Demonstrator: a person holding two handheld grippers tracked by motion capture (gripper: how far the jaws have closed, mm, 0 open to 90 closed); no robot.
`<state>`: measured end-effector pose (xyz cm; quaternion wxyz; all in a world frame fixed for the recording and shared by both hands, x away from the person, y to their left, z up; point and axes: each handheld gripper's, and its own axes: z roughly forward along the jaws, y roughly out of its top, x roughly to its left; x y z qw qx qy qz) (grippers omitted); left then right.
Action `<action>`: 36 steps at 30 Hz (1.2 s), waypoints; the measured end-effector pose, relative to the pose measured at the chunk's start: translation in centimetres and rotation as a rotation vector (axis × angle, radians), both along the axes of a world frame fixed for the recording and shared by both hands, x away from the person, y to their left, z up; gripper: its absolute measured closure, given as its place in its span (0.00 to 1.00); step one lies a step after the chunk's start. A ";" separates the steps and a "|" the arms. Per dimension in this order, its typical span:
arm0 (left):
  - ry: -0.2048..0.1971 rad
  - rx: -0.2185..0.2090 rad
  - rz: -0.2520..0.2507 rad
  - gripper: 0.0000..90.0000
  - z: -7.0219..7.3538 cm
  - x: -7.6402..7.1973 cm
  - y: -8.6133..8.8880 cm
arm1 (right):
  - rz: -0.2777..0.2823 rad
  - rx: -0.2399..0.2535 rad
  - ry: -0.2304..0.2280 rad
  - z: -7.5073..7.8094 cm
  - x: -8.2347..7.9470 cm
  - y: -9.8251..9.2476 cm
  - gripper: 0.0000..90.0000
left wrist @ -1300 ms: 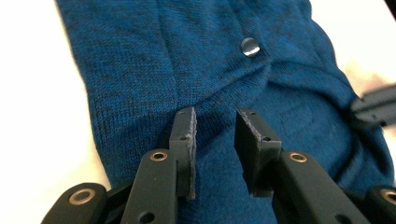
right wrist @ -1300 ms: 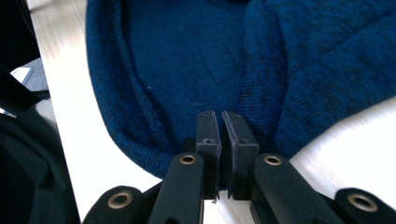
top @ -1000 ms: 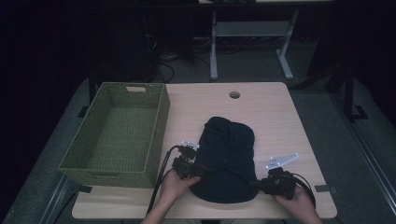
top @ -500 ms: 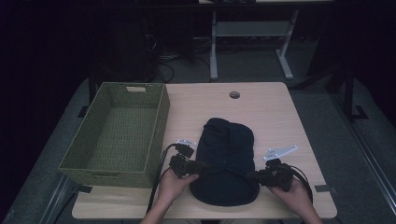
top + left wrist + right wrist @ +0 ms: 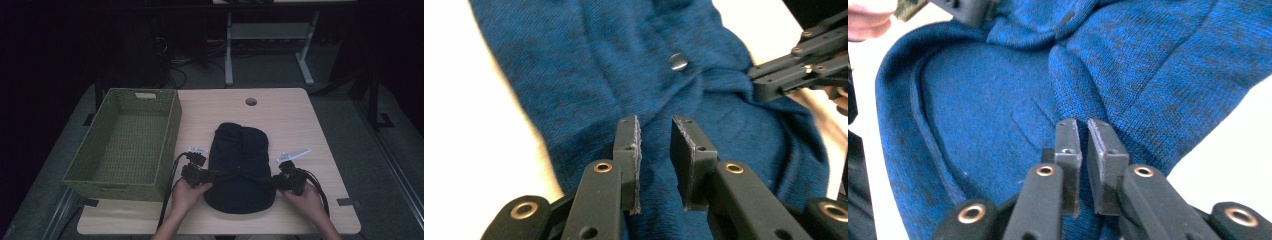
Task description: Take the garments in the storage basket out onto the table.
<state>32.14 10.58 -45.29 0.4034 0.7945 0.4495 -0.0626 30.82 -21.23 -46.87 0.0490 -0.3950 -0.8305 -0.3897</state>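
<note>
Folding goes cleanly if both pinches hold: left hand-held gripper point(image 5: 212, 175) and right hand-held gripper point(image 5: 268, 180), each clenched on the dark blue knitted garment point(image 5: 241, 165) lying mid-worktop point(image 5: 295, 112), should lift its near edge evenly.

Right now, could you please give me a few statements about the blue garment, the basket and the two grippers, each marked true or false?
1. The blue knitted garment lies on the wooden table. True.
2. The green woven basket holds folded clothes. False: nothing is seen in it.
3. The left gripper and the right gripper are both at the garment. True.
4. The basket stands to the right of the garment in the high view. False: it stands to the left.
5. A small button shows on the garment. True.
</note>
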 end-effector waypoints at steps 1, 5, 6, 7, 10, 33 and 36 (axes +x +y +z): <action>-0.003 -0.012 -0.013 0.82 0.3 -0.3 0.0 | -0.007 0.010 -0.007 0.2 -0.1 -0.1 0.90; 0.010 -0.074 -0.096 0.82 0.9 -2.2 -0.5 | 0.020 0.100 -0.035 1.4 -1.6 -0.1 0.91; 0.011 -0.076 -0.125 0.82 0.9 -3.0 -0.8 | 0.047 0.113 -0.035 1.8 -2.3 0.1 0.91; 0.017 -0.085 -0.140 0.82 0.8 -3.5 -0.8 | 0.073 0.125 -0.025 1.9 -3.2 0.5 0.91; 0.039 -0.099 -0.180 0.82 0.3 -5.2 -1.0 | 0.121 0.133 -0.011 2.0 -4.6 1.2 0.91; -0.003 -0.102 -0.227 0.82 0.0 -8.1 -0.9 | 0.168 0.130 0.005 0.9 -7.1 3.1 0.92; 0.005 -0.086 -0.249 0.83 -0.2 -8.4 -1.4 | 0.201 0.136 0.010 1.0 -6.9 4.7 0.92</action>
